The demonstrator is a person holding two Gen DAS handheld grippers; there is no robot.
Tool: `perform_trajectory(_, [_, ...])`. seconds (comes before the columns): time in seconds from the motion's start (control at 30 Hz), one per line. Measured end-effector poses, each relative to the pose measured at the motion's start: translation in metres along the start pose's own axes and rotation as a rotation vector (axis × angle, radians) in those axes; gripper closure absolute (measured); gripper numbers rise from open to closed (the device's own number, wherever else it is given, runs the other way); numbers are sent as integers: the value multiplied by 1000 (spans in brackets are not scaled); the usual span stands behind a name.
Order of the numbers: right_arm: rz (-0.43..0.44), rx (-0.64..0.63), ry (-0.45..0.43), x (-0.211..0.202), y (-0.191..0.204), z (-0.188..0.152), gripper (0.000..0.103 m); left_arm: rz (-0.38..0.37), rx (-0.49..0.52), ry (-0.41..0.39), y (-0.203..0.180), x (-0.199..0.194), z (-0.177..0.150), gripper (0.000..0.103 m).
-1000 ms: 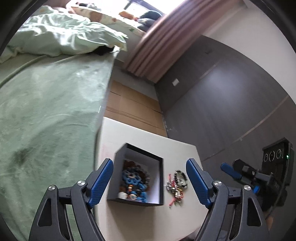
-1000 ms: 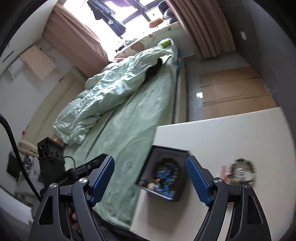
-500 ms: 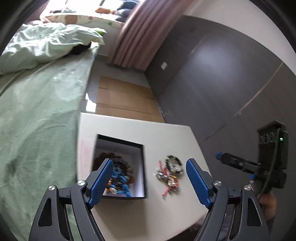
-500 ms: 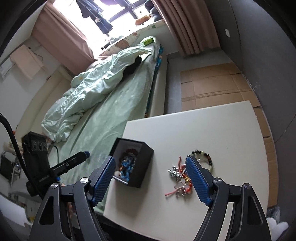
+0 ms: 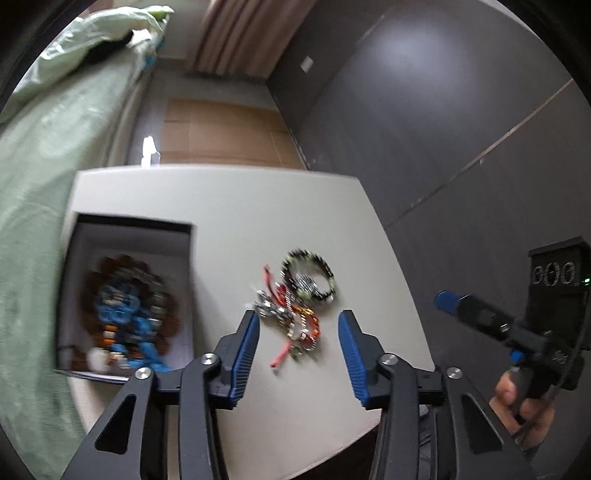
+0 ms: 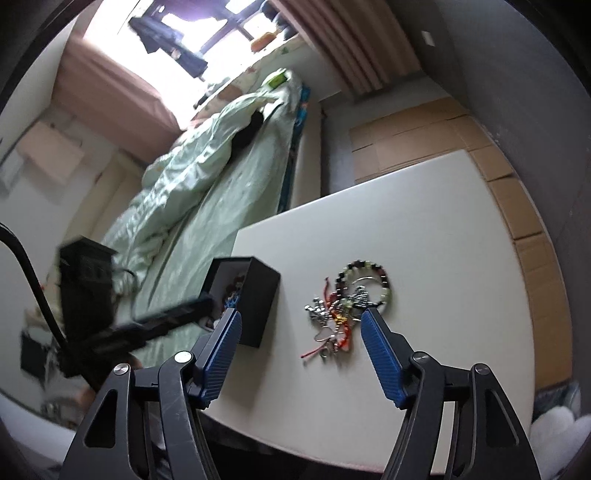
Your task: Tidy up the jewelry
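**Jewelry heap lies loose beside the black box, both tongs spread wide above it**

Bracelets and charms sit in a tangled jewelry pile (image 5: 297,306) on the white table (image 5: 258,206), just beside the black box (image 5: 125,295) but apart from it. From the left wrist camera, the box interior is plain to see: blue and brown beaded pieces (image 5: 125,310) lie inside it, though blurred. From the right wrist camera, the same box (image 6: 255,295) shows mostly its outer dark wall, and only a sliver of the contents.

The left gripper (image 5: 298,332) has its jaws wide apart and holds nothing; the pile lies between the blue pads (image 5: 247,354), running toward 12 o'clock, with the beaded ring at the far end. The right gripper (image 6: 301,336) is likewise spread wide and empty; the jewelry pile (image 6: 347,299) lies between its fingertips, leaning to 1 o'clock, and the box is at 10 o'clock.

Only the right wrist camera shows the green bed (image 6: 207,192) at length and the bright window (image 6: 177,33).
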State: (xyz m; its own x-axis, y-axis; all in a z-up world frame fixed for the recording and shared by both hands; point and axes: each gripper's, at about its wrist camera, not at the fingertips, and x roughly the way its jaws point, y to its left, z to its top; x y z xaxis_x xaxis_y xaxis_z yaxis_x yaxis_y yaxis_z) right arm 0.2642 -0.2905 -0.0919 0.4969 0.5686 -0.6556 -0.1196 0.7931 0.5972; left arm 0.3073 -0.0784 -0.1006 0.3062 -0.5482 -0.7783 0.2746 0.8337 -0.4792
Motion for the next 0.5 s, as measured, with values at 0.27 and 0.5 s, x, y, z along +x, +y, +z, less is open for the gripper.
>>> perform_trajectory(0.27, [-9,125,-69,-20,-39,-17,39,9,29,76,-13,43,-5,68])
perform_trajectory(0.5, [-9,214,-71,-17,-64,-18,39,54,17,123,-8,67,-10,68])
